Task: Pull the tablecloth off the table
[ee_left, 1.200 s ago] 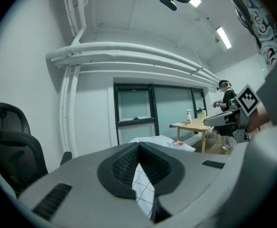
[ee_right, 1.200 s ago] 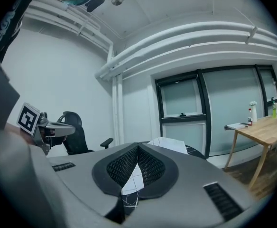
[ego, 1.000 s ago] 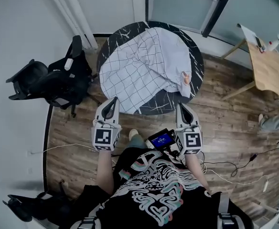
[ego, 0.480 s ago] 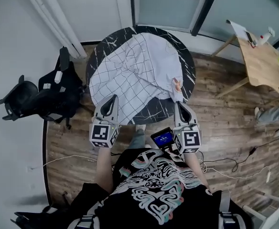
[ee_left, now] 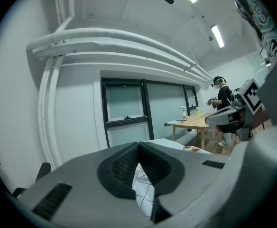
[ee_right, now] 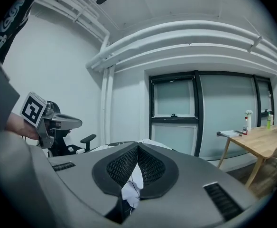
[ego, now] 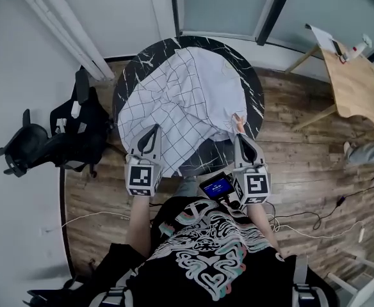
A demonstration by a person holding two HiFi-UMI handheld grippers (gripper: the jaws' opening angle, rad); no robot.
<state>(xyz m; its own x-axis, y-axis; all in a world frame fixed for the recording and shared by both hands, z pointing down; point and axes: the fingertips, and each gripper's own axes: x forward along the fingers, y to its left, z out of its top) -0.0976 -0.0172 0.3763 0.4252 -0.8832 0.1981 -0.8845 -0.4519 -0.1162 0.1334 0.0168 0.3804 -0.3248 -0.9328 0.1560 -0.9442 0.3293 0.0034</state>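
- round black marble table (ego: 136,66) sat straight ahead of me on a wood-plank floor (ego: 302,152). white walls all round, a dark-framed window (ego: 222,8) behind it, white pipes (ego: 59,24) running along the left wall.
- tablecloth (ego: 180,98), white with a thin dark grid, lay rumpled over the middle of the table. bare marble showed along the left, far and right rims, and at the near edge between my two tools.
- left gripper (ego: 151,134) was clamped tight on the tablecloth's near-left edge, with checked fabric pinched between the pads (ee_left: 123,166).
- right gripper (ego: 239,138) was closed as well, a fold of white cloth caught in its jaws at the table's near-right rim.
- both tools pointed across the table, side by side and apart, with me right up at the near edge.
- tight on the left: a black chair (ego: 65,136) stood just beside the table's left rim.
- more room on the right: a wooden desk (ego: 357,85) stood well apart from the table, with open floor between them.
- cables (ego: 302,226) trailed over the planks to my right, close behind the right gripper's side.
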